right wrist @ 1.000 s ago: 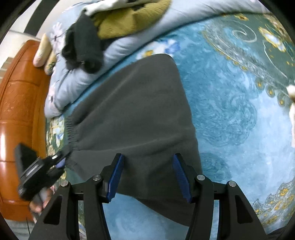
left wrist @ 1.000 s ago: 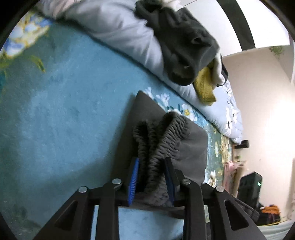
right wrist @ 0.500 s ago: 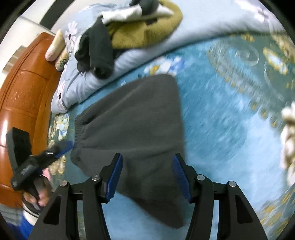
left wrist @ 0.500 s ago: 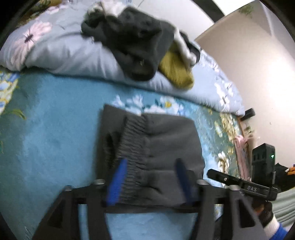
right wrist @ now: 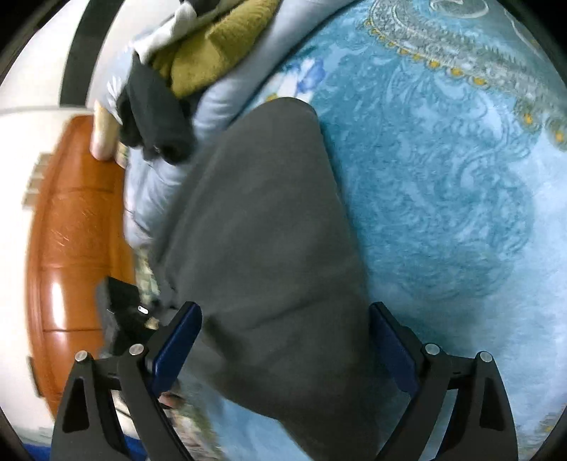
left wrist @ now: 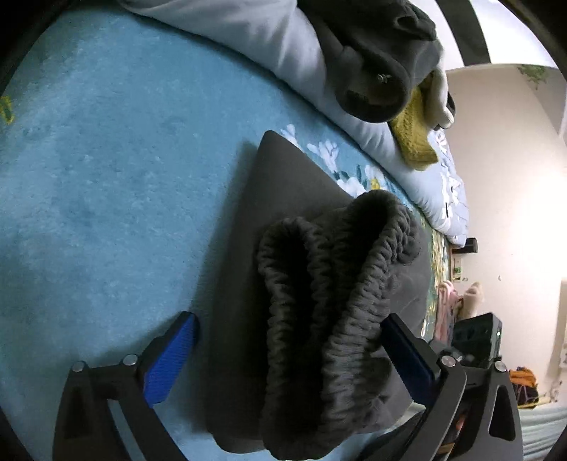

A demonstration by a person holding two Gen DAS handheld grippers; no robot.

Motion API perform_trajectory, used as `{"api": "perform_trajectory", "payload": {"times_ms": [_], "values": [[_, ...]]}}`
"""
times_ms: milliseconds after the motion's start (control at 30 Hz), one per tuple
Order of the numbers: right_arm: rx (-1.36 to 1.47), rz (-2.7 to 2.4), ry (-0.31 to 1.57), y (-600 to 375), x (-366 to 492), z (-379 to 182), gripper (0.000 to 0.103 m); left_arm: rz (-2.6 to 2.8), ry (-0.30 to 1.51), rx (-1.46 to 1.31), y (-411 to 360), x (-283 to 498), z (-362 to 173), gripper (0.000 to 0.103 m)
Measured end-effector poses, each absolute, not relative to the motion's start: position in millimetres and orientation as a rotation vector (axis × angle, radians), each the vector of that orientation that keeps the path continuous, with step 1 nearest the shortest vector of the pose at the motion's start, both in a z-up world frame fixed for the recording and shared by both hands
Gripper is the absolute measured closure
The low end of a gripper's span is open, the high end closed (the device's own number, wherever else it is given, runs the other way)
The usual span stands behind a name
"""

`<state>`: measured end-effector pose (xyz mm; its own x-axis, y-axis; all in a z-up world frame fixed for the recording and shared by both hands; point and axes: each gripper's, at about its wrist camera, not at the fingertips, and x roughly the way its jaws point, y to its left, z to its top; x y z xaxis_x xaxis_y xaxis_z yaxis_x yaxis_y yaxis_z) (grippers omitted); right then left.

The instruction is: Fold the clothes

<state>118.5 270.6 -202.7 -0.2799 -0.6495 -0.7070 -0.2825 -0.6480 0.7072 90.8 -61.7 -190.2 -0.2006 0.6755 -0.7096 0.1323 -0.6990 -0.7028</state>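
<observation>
Grippers both tilt down toward the bed, each seen from behind its 2 fingers. The left gripper (left wrist: 288,354) has its jaws opening, spread wide; the gathered waistband (left wrist: 336,301) of the grey trousers (left wrist: 283,184) lies between them, and the blue pads (left wrist: 170,358) stand clear of the cloth on the left side, while the right pad is just beside it. The right gripper (right wrist: 283,340) also has its jaws opening, with the trousers (right wrist: 262,230) running between them and neither pad pressing in.

Trousers lie flat on the blue bedspread (left wrist: 106,177), their long axis running away from each gripper toward the pale duvet (left wrist: 248,32) ahead. The cloth is plain dark grey, soft and matte, folded over itself; the elastic waistband is ribbed and stands up in a loose bunch nearest the left gripper. In the right view the far end is rounded and smooth.

Ahead on the duvet sits a heap of dark and mustard clothes (right wrist: 212,53).
</observation>
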Motion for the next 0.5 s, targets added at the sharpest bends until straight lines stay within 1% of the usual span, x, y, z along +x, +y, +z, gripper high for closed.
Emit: {"api": "perform_trajectory", "payload": {"times_ms": [100, 300, 400, 500], "values": [[1.724, -1.981, -1.15, 266, 118, -208, 0.008, 1.943, -0.937, -1.66, -64, 93, -192, 0.0], [1.737, -2.08, -1.099, 260, 109, -207, 0.008, 1.936, -0.931, -1.69, -63, 84, -193, 0.0], [1.718, -2.102, -1.137, 260, 107, -212, 0.008, 1.956, -0.824, -1.691, -61, 80, -187, 0.0], [1.708, -2.099, -1.231, 262, 107, -217, 0.008, 1.978, -0.717, -1.696, -59, 75, -181, 0.0]]}}
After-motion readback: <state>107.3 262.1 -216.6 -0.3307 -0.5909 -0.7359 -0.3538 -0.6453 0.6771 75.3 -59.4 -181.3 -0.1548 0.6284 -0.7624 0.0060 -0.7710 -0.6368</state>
